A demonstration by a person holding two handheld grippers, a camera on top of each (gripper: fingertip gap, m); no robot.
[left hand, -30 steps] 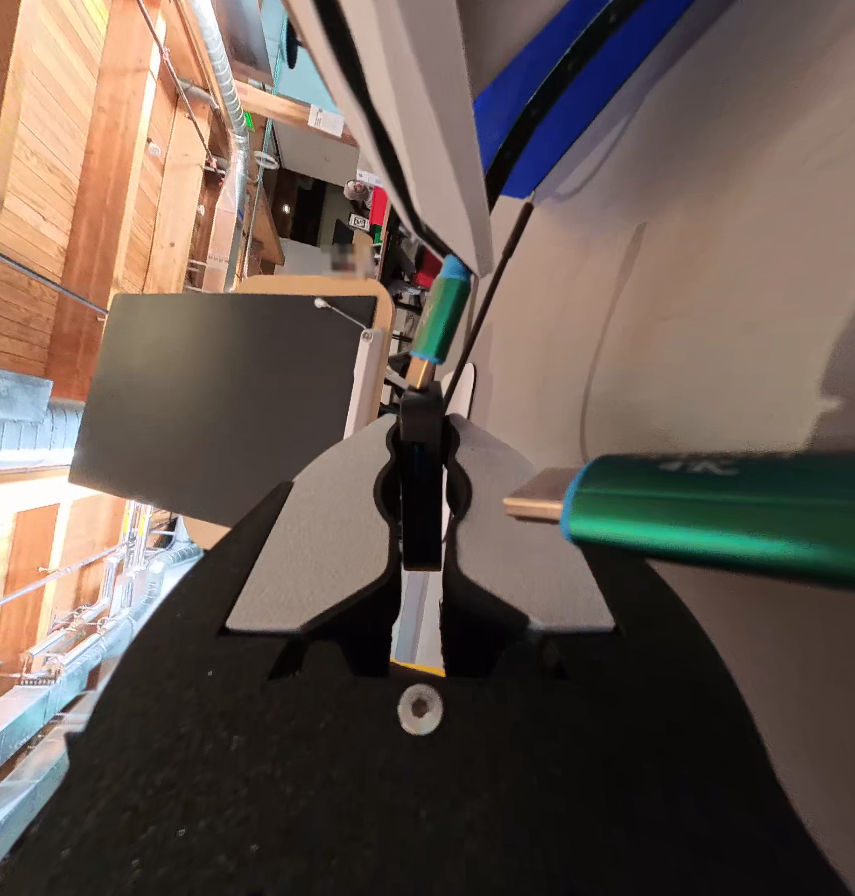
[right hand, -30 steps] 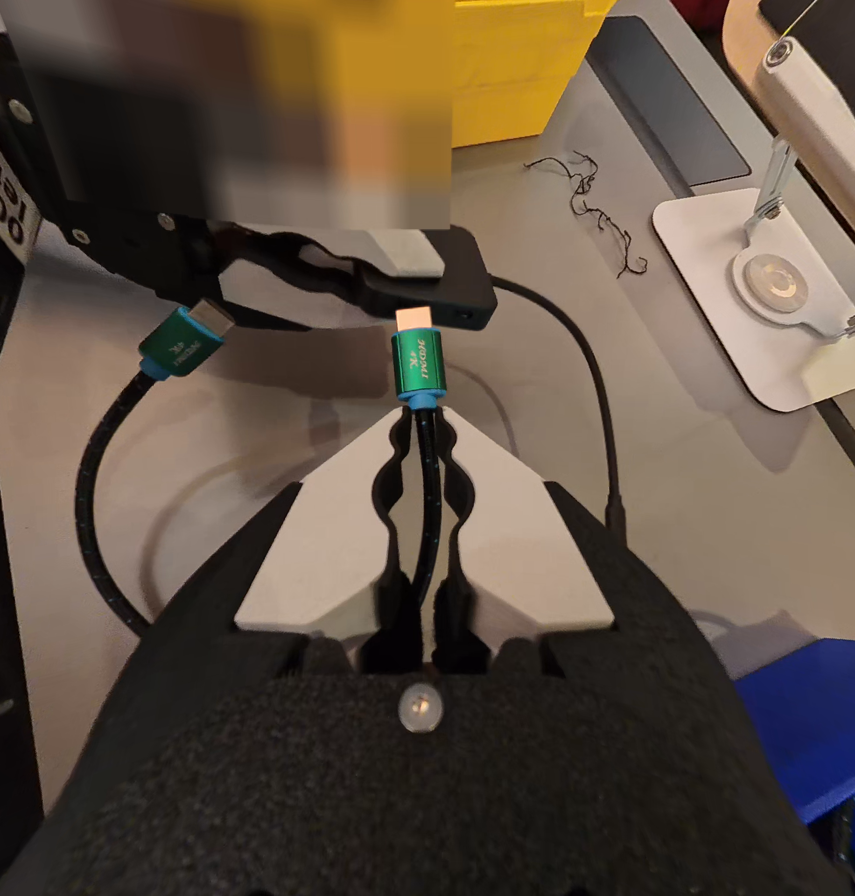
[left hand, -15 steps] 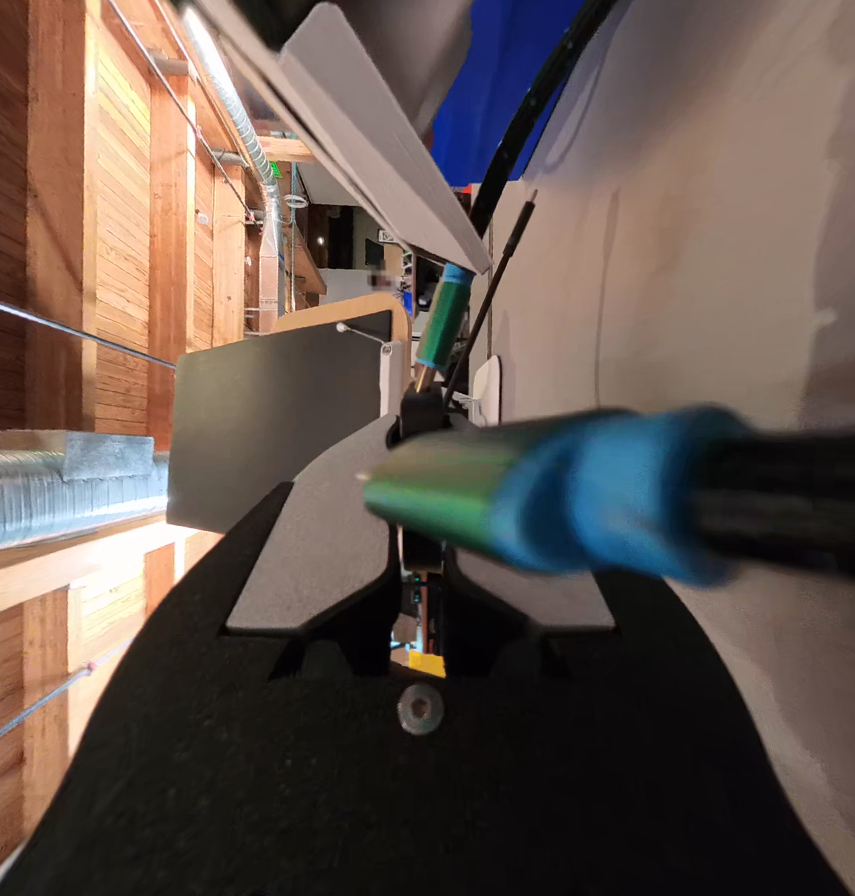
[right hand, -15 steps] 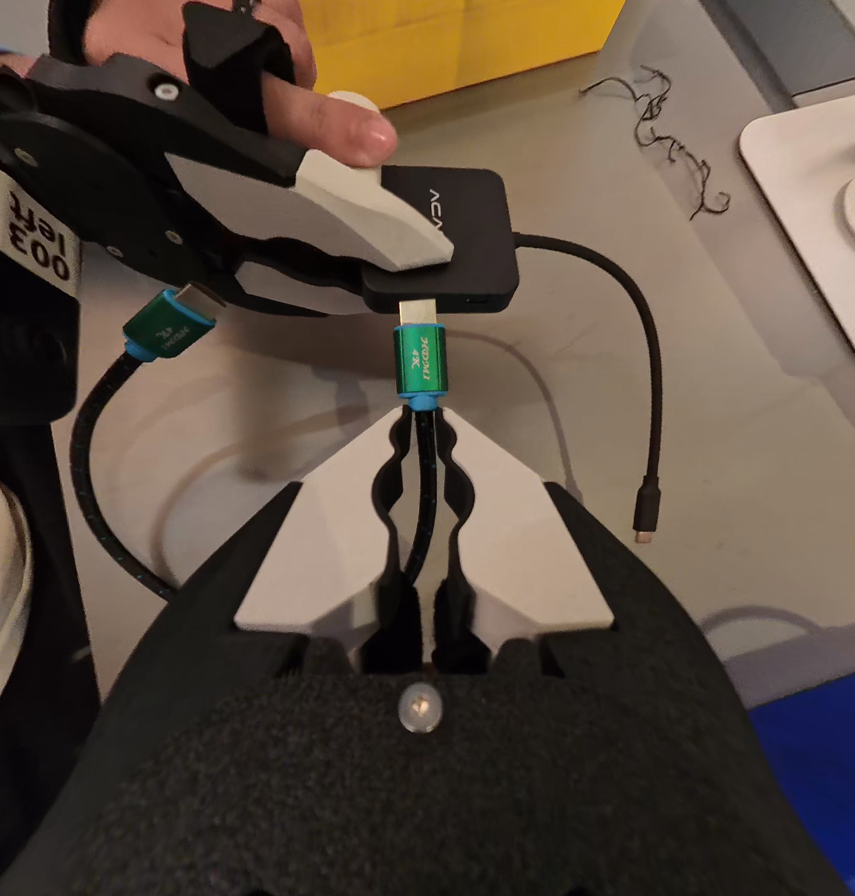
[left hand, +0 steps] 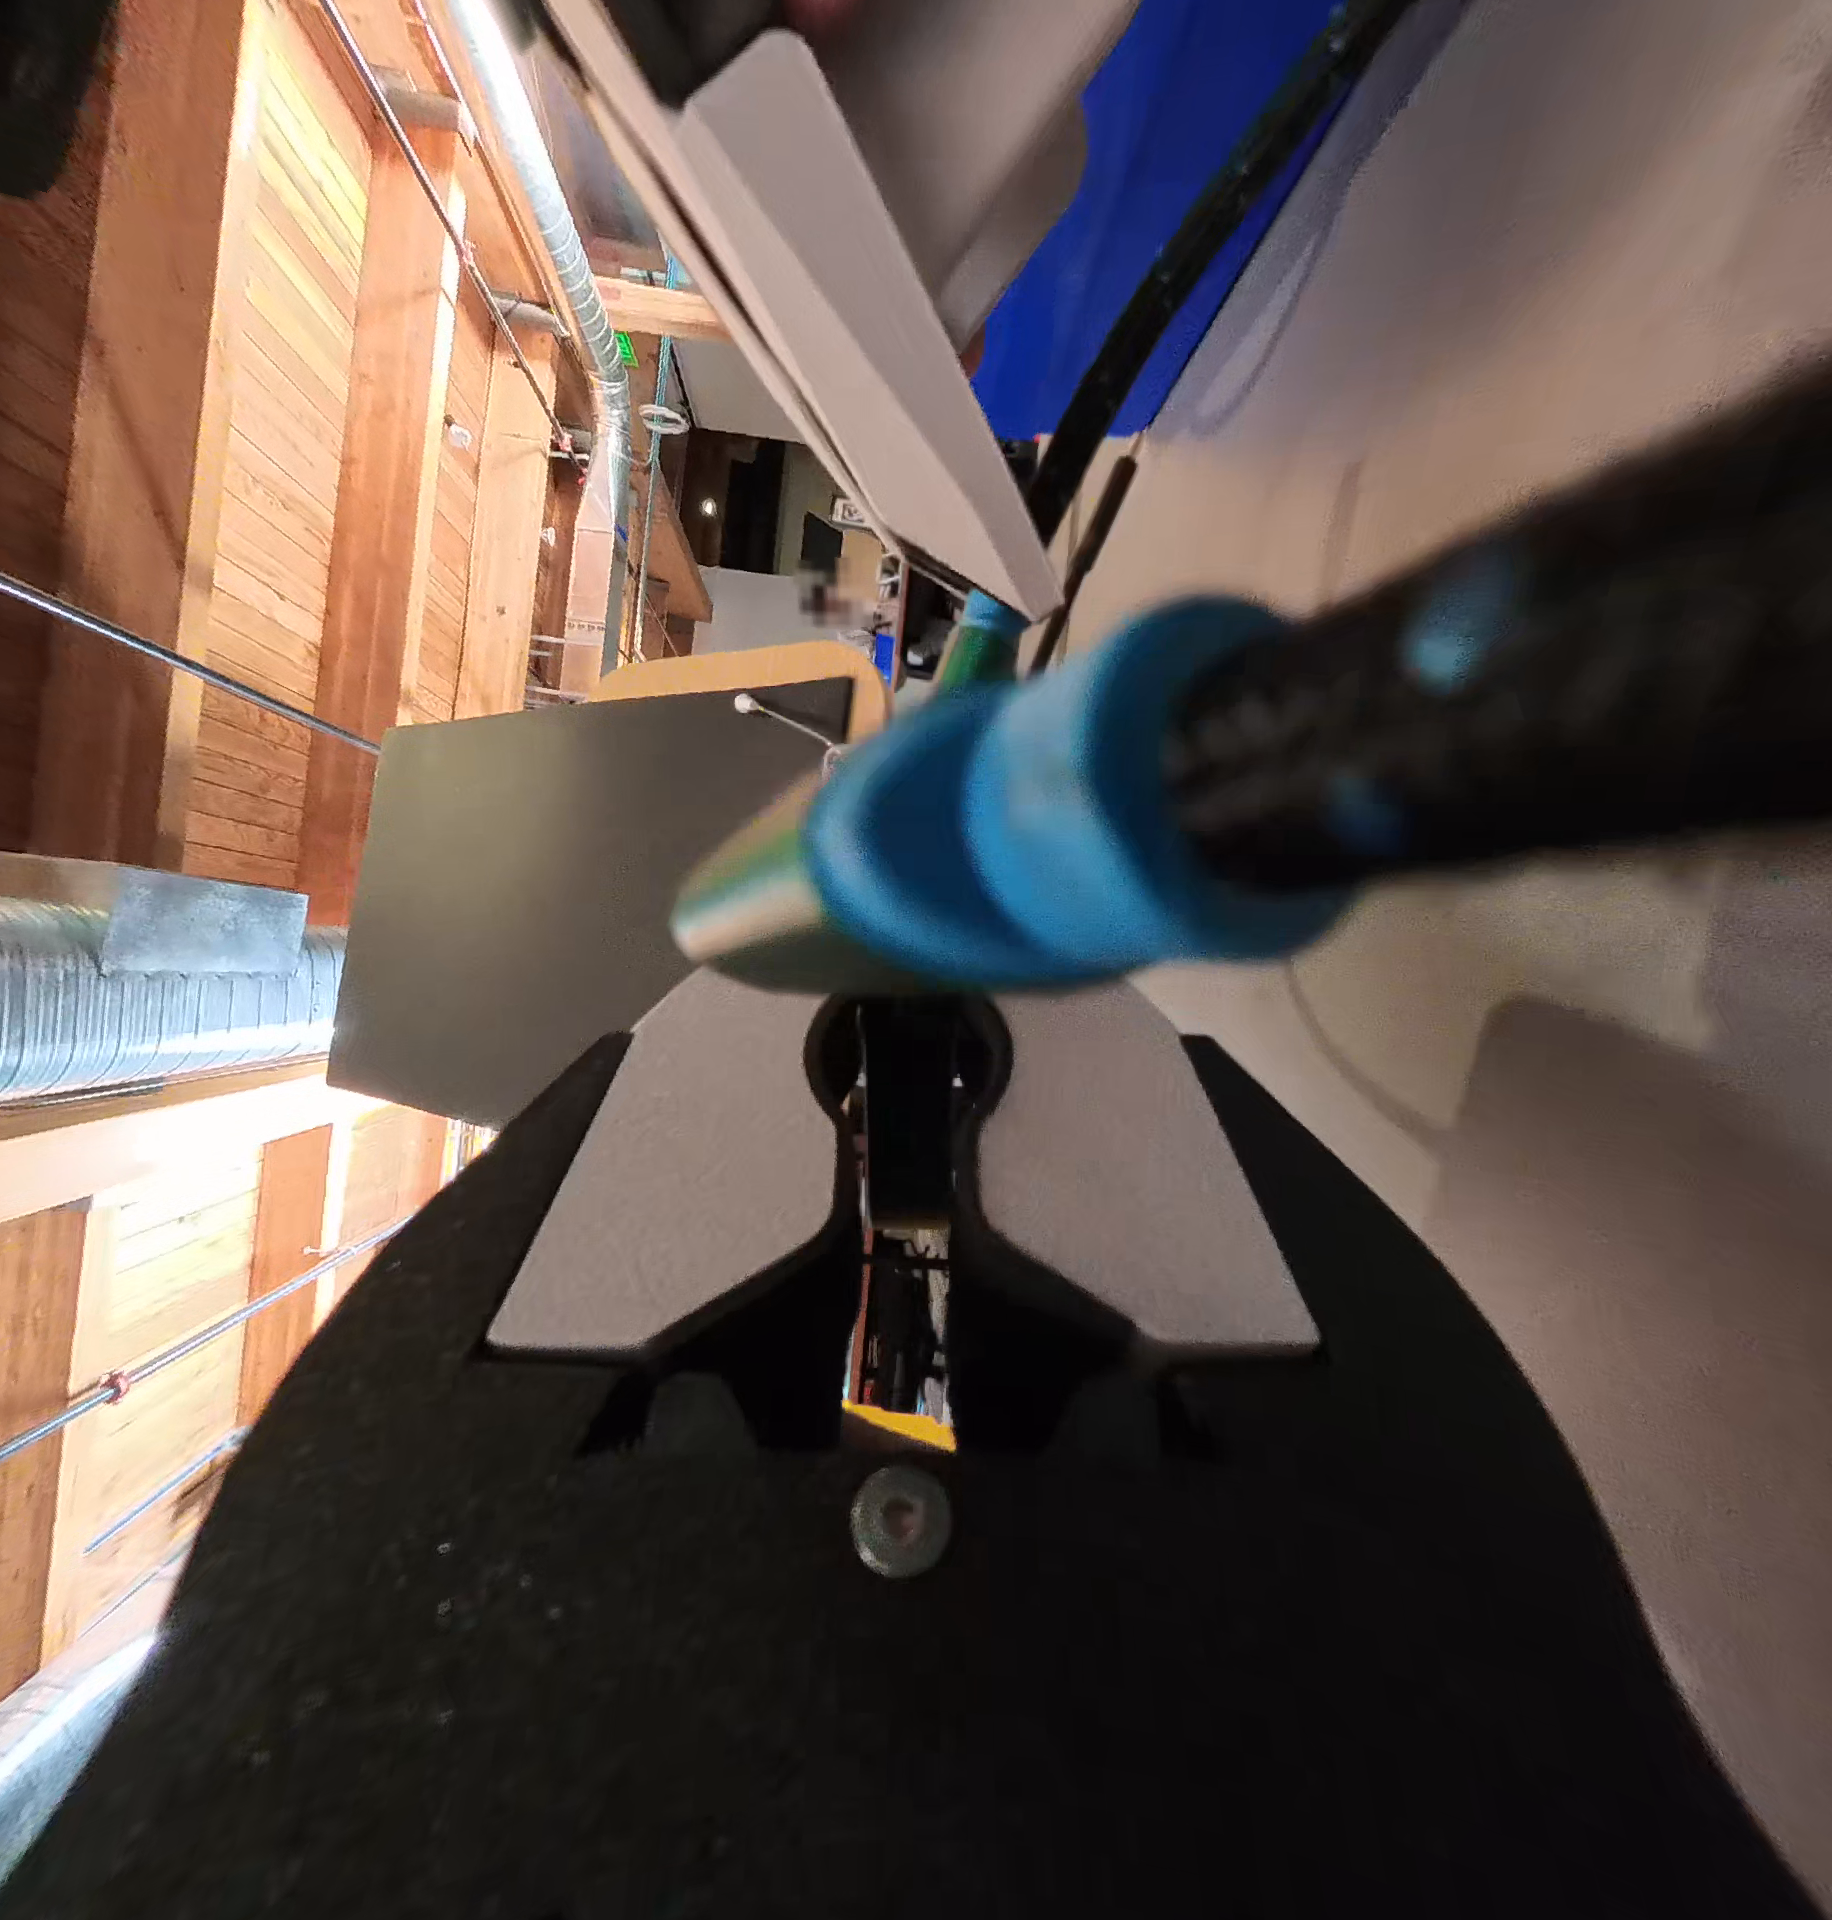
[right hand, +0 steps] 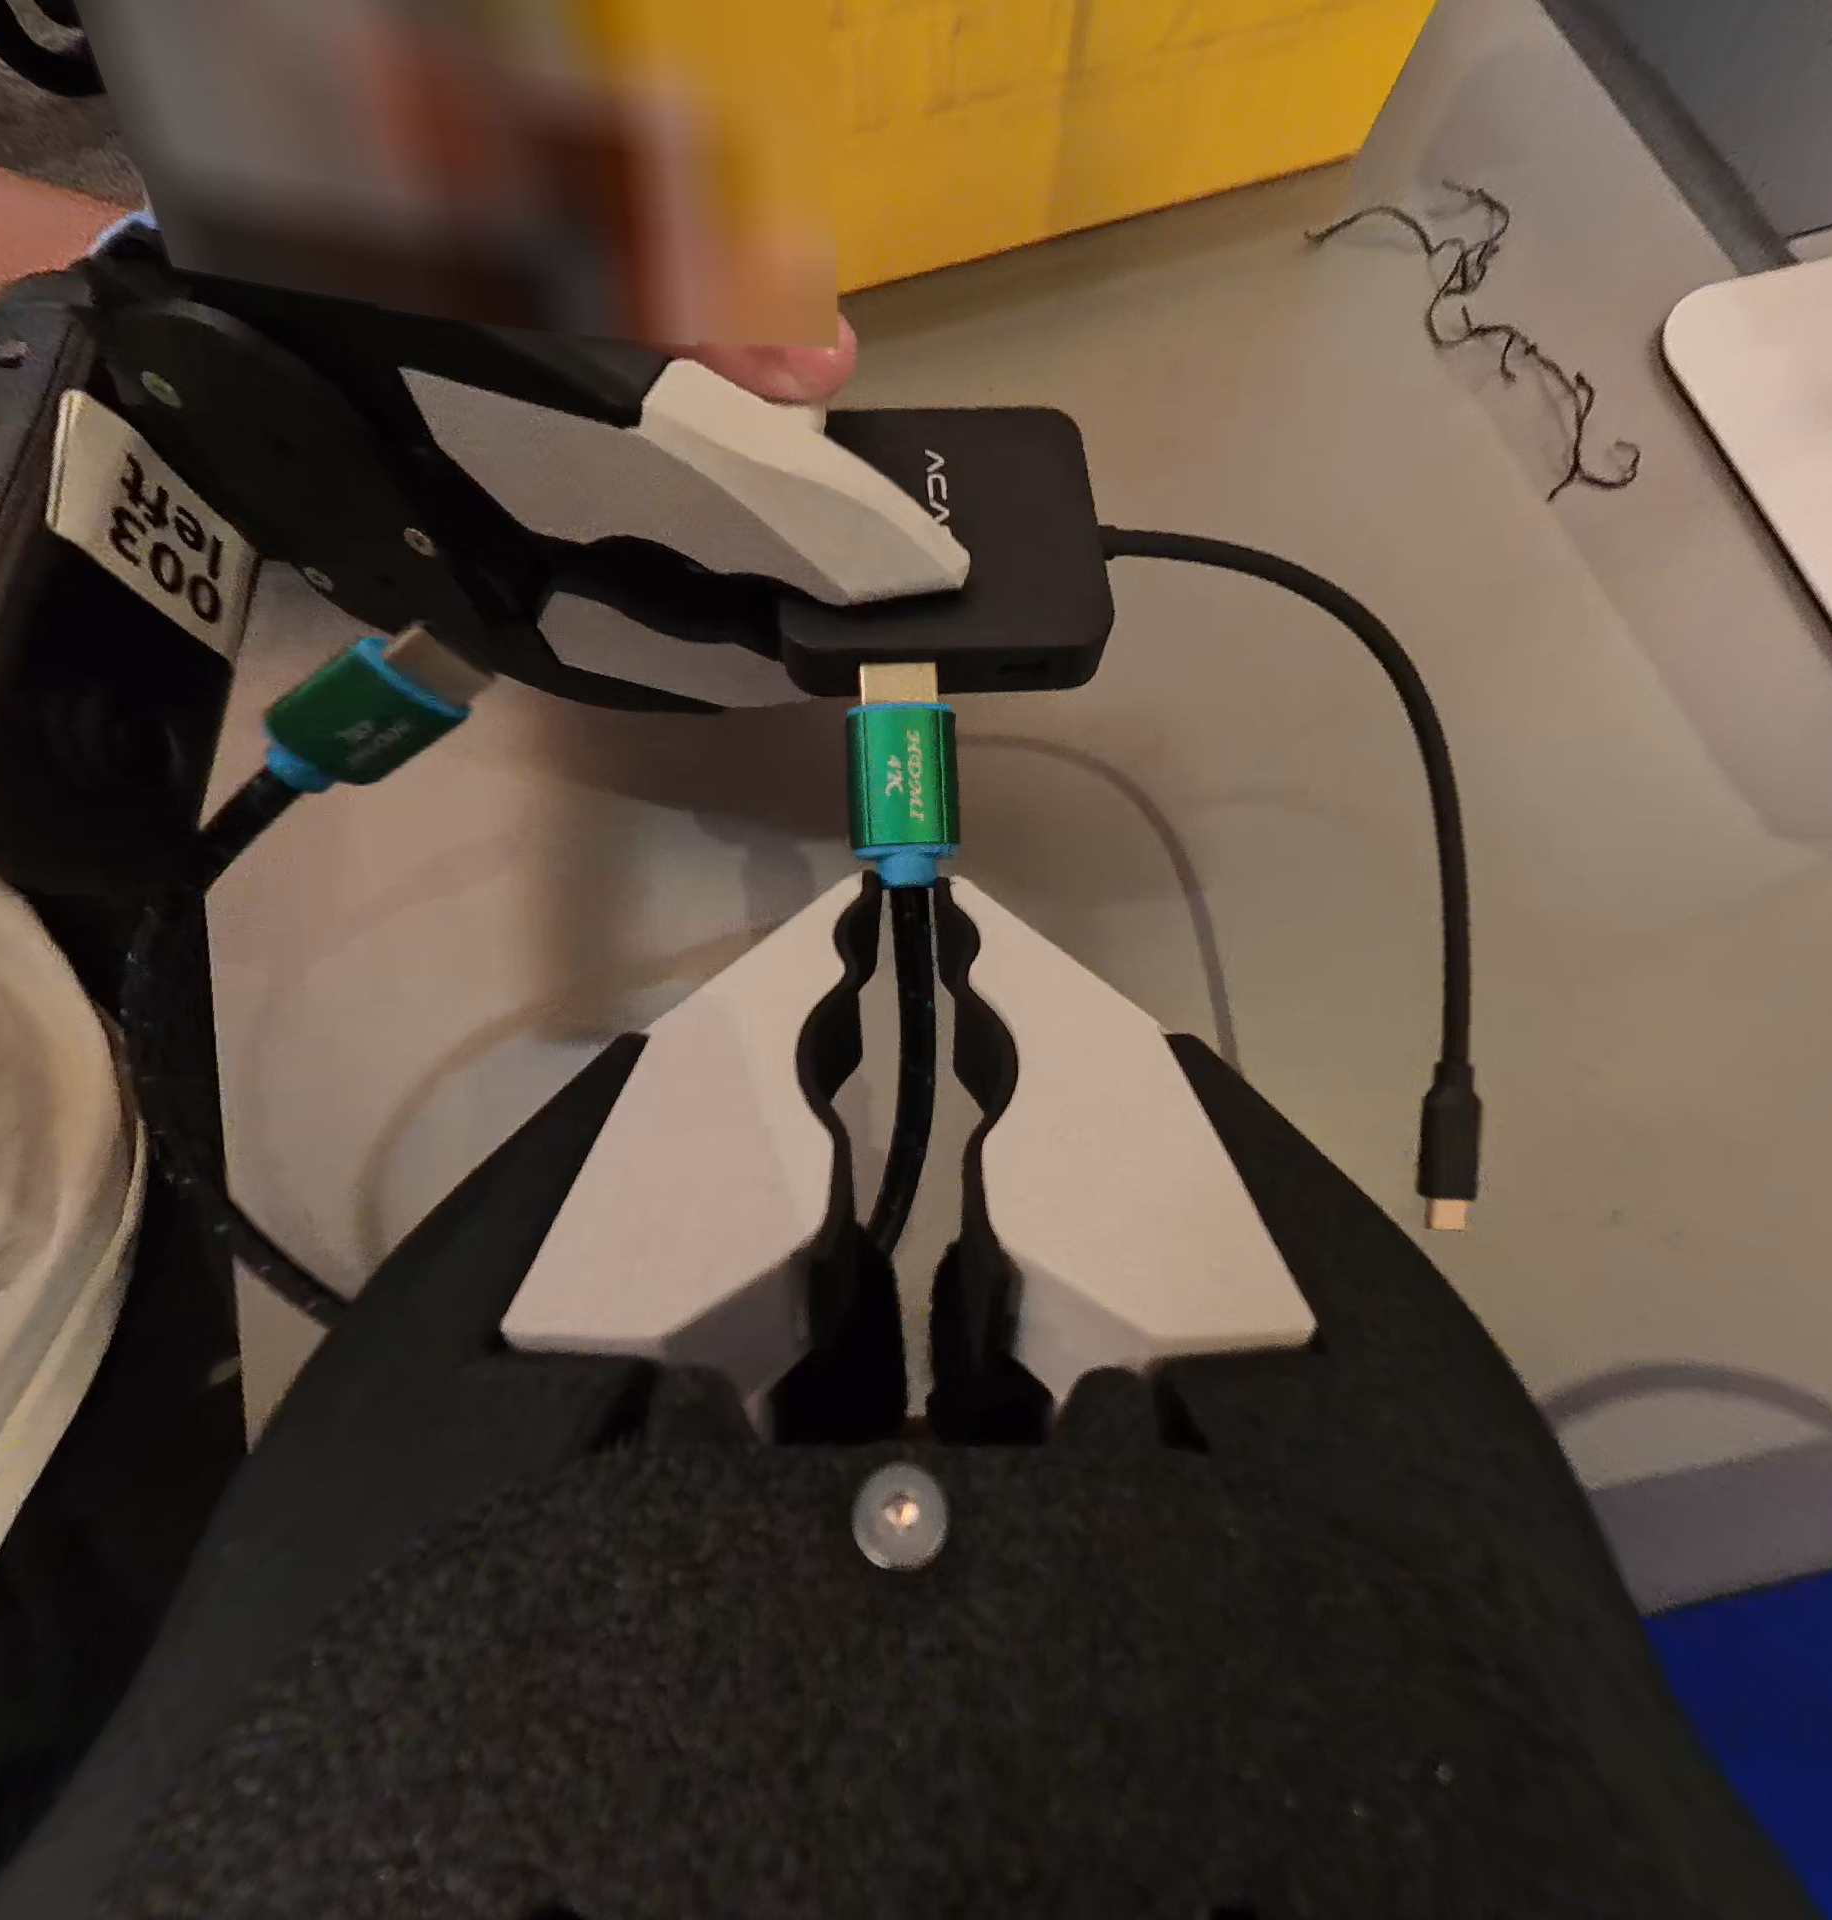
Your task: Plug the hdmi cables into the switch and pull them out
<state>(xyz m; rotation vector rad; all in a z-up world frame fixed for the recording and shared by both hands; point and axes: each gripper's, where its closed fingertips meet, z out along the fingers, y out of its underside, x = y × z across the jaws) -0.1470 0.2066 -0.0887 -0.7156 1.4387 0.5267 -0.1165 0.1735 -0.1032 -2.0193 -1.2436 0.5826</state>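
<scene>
While both tongs pinch: right tongs (right hand: 907, 883) on green-shelled, gold-tipped plug's cable (right hand: 910, 997); left tongs (right hand: 870, 623), flat black switch (right hand: 1005, 499).

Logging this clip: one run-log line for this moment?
left tool: shut on switch | right tool: shut on HDMI cable | plug: entering port

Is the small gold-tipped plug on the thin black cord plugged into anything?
No. In the right wrist view the small plug at the end of the switch's cord lies loose on the grey table.
</scene>
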